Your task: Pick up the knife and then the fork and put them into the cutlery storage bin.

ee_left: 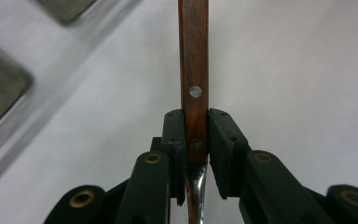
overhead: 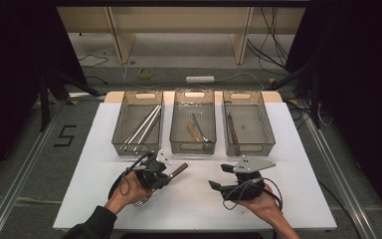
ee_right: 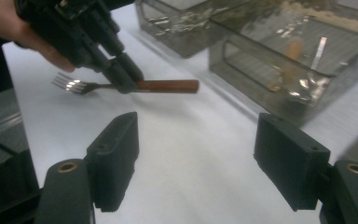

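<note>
left gripper view: left gripper [ee_left: 196, 140] is clamped on the fork [ee_left: 193, 70] at the low end of its wooden handle, right where the metal neck starts, so most of the handle sticks out ahead. high view puts the fork near-left on the white table [overhead: 298, 199], lifted, just near of the left tray [overhead: 119, 130] and middle tray [overhead: 175, 134]. right gripper [ee_right: 196, 158] stands wide open with nothing in it, near-right. risks: the narrow end grip may let the fork pivot or slip; the long handle could knock a tray wall on the way in.
</note>
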Demonstrator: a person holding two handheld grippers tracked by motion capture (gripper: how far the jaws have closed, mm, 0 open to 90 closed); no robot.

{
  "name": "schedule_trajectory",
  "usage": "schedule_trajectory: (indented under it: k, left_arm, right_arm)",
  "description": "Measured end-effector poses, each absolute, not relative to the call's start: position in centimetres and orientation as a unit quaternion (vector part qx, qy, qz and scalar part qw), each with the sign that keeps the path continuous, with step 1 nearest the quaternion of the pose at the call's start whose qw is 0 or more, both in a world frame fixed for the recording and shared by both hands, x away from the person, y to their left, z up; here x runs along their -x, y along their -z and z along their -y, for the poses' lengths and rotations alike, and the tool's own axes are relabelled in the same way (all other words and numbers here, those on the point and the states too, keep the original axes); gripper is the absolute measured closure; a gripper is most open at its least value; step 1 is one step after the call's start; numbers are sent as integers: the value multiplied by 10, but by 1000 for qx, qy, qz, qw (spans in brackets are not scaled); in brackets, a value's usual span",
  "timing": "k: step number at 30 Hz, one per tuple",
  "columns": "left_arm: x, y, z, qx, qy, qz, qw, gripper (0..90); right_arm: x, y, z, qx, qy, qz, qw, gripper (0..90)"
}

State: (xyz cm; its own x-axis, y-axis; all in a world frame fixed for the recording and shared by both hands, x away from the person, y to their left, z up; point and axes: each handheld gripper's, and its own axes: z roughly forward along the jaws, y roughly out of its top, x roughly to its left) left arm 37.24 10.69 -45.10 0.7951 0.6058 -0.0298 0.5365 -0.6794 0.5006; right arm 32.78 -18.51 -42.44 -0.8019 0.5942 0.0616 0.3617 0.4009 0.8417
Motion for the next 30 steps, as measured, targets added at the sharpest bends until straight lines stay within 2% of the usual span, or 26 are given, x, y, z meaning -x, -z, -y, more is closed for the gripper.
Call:
schedule_trajectory:
  k: [18,30]
  left_arm:
    - [-351,444,-84,-939,-15,-243,243,768]
    - [-342,441,-73,-947,17,-214,239,768]
  right_arm:
    - [-321,446,129,-171,-411,-885,139,315]
    - [-317,461,114,-106,-347,-915,176,317]
